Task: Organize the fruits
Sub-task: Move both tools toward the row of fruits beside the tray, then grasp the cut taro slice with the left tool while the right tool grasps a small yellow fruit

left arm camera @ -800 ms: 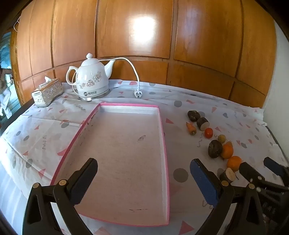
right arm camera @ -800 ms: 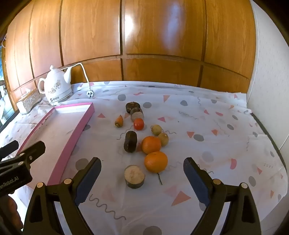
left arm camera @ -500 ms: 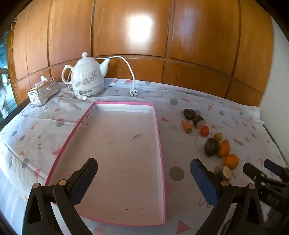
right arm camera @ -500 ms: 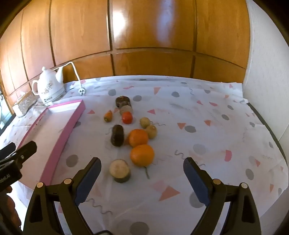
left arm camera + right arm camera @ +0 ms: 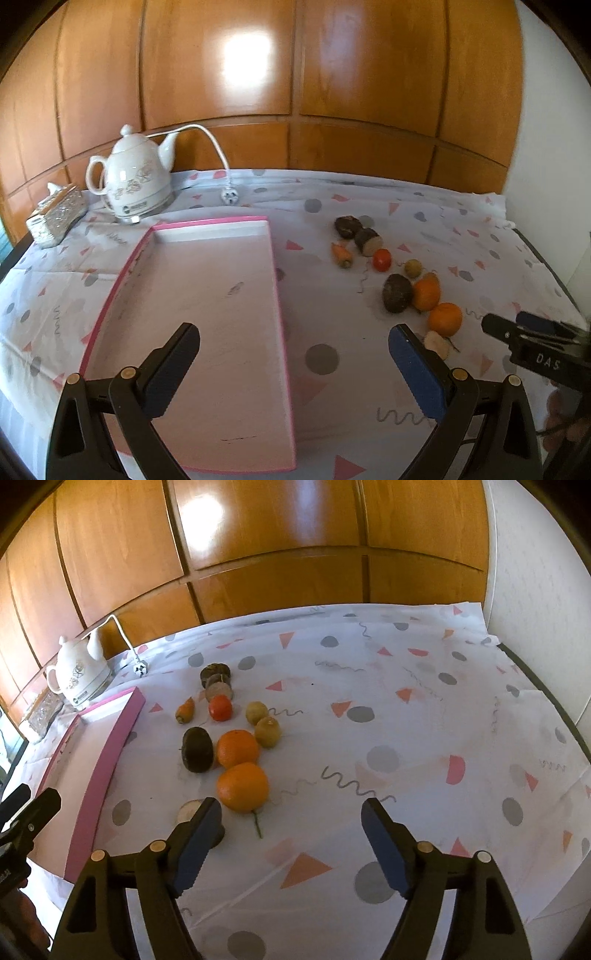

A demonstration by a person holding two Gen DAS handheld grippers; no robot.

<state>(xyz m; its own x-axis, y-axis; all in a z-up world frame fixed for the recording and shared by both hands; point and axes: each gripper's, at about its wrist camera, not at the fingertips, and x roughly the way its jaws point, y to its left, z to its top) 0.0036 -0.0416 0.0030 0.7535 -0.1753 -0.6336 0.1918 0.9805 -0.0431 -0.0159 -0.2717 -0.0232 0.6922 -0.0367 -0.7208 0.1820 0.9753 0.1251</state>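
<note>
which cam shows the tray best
The left wrist view: the pink tray lies almost whole below that claw, its bare floor and rim visible. The right wrist view catches only its right rim and a strip of floor at the left edge.

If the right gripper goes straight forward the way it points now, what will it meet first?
Probably the near orange, just left of the line between the open fingers of the right gripper. Straight ahead lies only bare tablecloth, so it might pass it; depth is hard to judge.
</note>
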